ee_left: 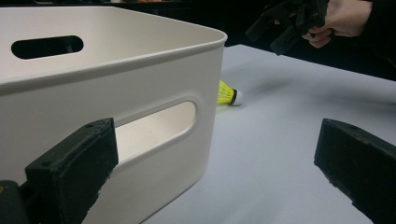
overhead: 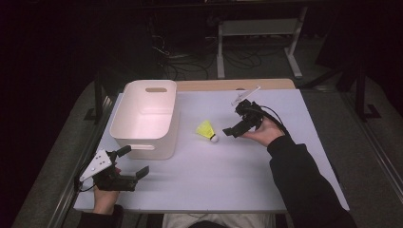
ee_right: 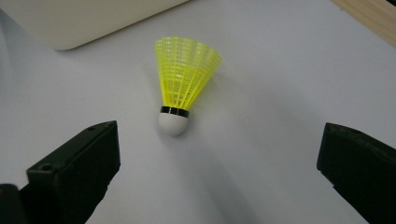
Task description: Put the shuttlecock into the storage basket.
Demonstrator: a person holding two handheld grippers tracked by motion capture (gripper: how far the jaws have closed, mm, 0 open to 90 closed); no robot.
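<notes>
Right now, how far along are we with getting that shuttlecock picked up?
Nothing looks finished: the yellow shuttlecock lies on the table beside the white bin, which looks empty. In hand: the right gripper hovers close to the shuttlecock, jaws open, not touching. The left gripper waits open near the bin. Left: grasping it, then probably dropping it into the bin.

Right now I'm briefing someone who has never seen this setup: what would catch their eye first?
The bright yellow shuttlecock lying on its side mid-table, white cork toward the person. The right gripper hovers just beside it, jaws open, aimed at it. To its left stands a large white bin with handle cutouts, and the left gripper waits open at the bin's near corner.
</notes>
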